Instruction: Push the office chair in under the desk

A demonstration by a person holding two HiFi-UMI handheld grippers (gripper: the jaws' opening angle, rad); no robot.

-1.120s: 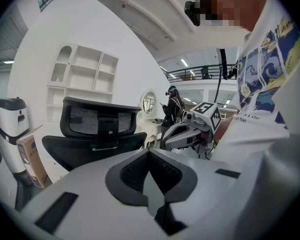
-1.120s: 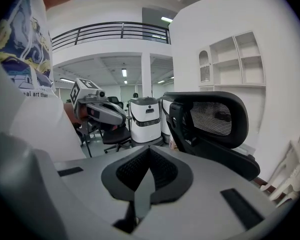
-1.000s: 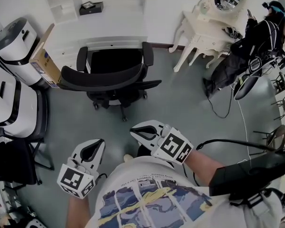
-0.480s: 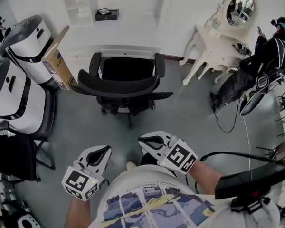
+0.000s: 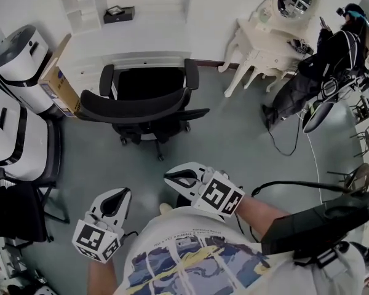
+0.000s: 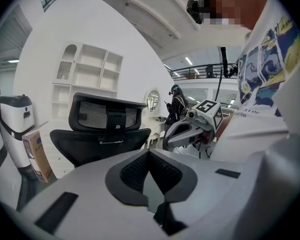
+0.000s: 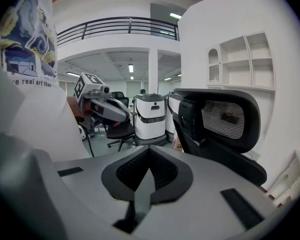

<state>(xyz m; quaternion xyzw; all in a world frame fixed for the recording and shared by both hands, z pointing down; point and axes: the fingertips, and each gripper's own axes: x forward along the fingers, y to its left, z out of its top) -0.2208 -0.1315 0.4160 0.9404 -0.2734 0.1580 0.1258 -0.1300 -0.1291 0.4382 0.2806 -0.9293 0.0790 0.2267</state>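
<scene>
Left hand-held gripper and right hand-held gripper: both clenched, nothing between the jaws. I see them low in front of the torso, the right one slightly further forward. The office chair stands ahead of both across the grey floor, well apart from either. Its backrest is toward me and its seat faces the white worktop. I cannot tell how far the seat sits under the worktop.
</scene>
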